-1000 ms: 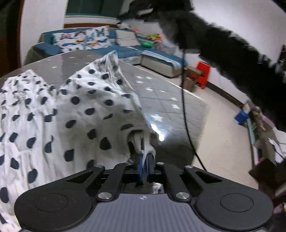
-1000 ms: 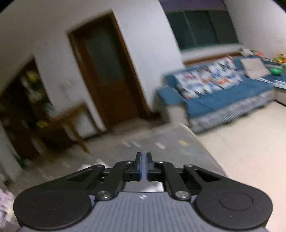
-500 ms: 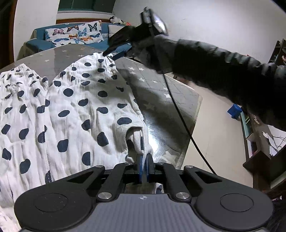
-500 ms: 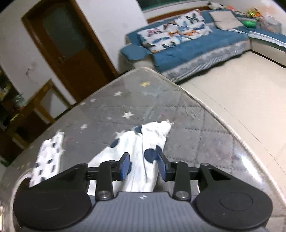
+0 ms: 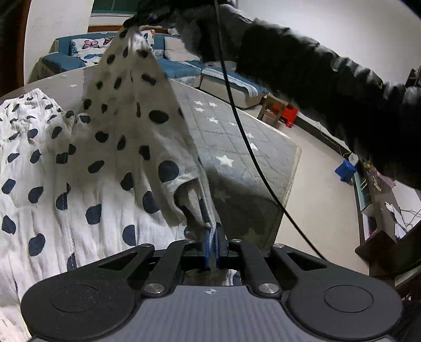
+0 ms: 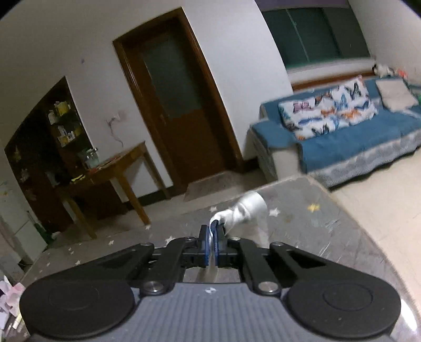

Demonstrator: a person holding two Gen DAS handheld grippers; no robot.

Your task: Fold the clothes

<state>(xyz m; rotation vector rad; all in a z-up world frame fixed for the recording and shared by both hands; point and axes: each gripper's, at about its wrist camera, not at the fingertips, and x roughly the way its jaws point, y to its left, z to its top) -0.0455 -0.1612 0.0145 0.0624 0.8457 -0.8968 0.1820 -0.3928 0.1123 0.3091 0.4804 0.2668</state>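
Note:
A white garment with dark polka dots (image 5: 52, 168) lies spread over the left of a grey star-patterned table (image 5: 236, 147). My left gripper (image 5: 212, 232) is shut on the garment's near cuff, low over the table. In the left wrist view my right gripper (image 5: 142, 15), at the end of a dark sleeve (image 5: 329, 79), holds the garment's far corner lifted high, so the cloth hangs stretched between the two. In the right wrist view the right gripper (image 6: 212, 234) is shut on a bunched white piece of the garment (image 6: 247, 207) above the table.
A black cable (image 5: 244, 131) hangs from the right gripper across the table. A blue sofa with butterfly cushions (image 6: 342, 131) stands behind. A wooden side table (image 6: 110, 171) and a brown door (image 6: 179, 100) are to the left. A red stool (image 5: 288, 114) sits on the floor.
The right gripper shut on the garment's far corner and lifted it off the table. The cloth now hangs stretched up from the left gripper, which stayed in place.

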